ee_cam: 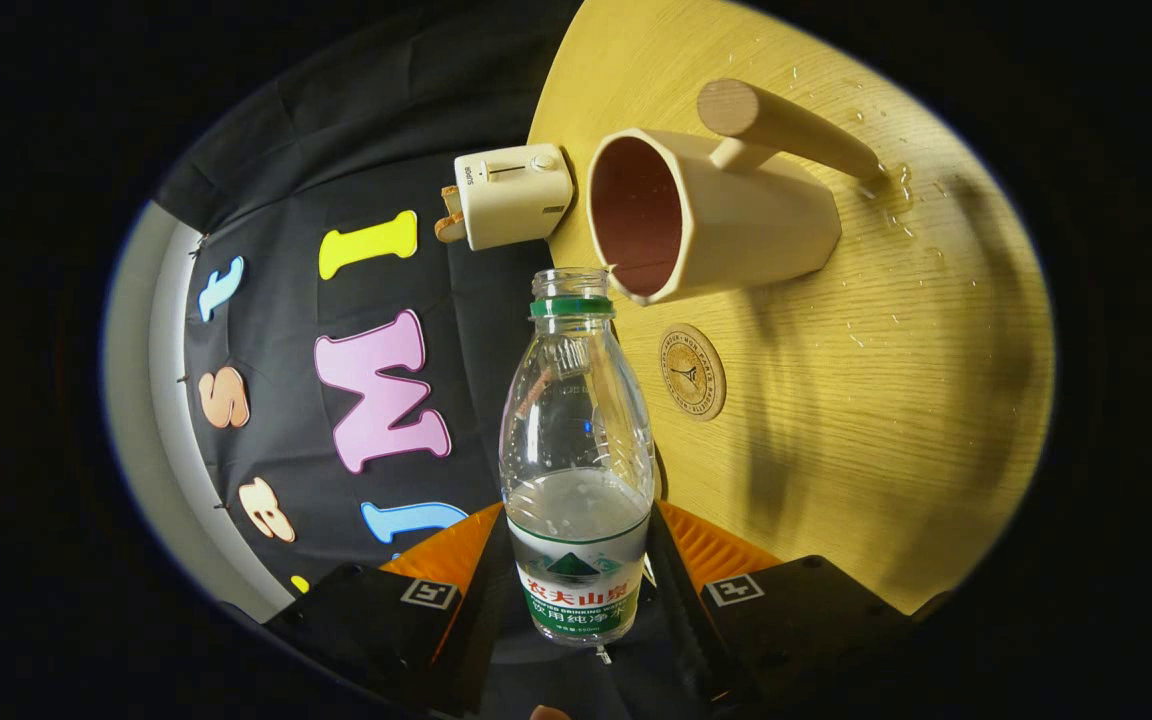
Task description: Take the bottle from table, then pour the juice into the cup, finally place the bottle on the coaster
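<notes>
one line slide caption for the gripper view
Gripper fingers shut on an uncapped, tilted water bottle, its mouth at the rim of the handled cup; coaster and toaster on the wooden table.

Clear plastic bottle (pixel 576 450), uncapped, green neck ring, partly filled with clear liquid, held between the fingers; its mouth just beside the rim of the beige handled cup (pixel 711 215); round coaster (pixel 693 371) bare on the desk.

Wooden table (pixel 886 400), black cloth wall (pixel 336 150)
</notes>
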Demonstrator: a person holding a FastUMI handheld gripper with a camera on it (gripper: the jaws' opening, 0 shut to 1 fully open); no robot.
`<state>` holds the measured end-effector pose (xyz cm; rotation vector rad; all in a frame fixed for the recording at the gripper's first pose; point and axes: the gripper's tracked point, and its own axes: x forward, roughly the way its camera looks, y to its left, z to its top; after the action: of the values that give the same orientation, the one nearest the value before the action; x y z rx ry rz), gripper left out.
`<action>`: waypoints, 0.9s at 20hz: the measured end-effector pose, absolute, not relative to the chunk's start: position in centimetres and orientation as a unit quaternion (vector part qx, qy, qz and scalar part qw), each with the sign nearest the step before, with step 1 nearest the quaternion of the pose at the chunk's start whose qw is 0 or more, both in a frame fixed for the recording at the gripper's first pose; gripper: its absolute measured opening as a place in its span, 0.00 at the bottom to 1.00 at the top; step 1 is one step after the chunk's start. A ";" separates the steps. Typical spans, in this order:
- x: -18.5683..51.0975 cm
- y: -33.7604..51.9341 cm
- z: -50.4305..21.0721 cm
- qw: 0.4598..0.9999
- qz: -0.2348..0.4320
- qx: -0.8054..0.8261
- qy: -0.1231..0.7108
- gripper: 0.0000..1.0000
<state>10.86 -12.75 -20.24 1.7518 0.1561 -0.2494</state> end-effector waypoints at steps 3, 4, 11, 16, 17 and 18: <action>10.7 -13.0 -20.1 0.626 -0.111 0.770 0.063 0.75; 10.6 -13.0 -20.1 0.625 -0.112 0.770 0.062 0.74; 10.7 -13.2 -19.6 0.617 -0.112 0.777 0.055 0.75; 10.7 -13.4 -19.3 0.609 -0.111 0.784 0.050 0.75; 10.7 -13.3 -19.3 0.607 -0.112 0.785 0.049 0.75; 10.6 -13.3 -19.4 0.605 -0.113 0.786 0.048 0.75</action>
<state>10.62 -13.31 -19.42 1.8192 0.1121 -0.2606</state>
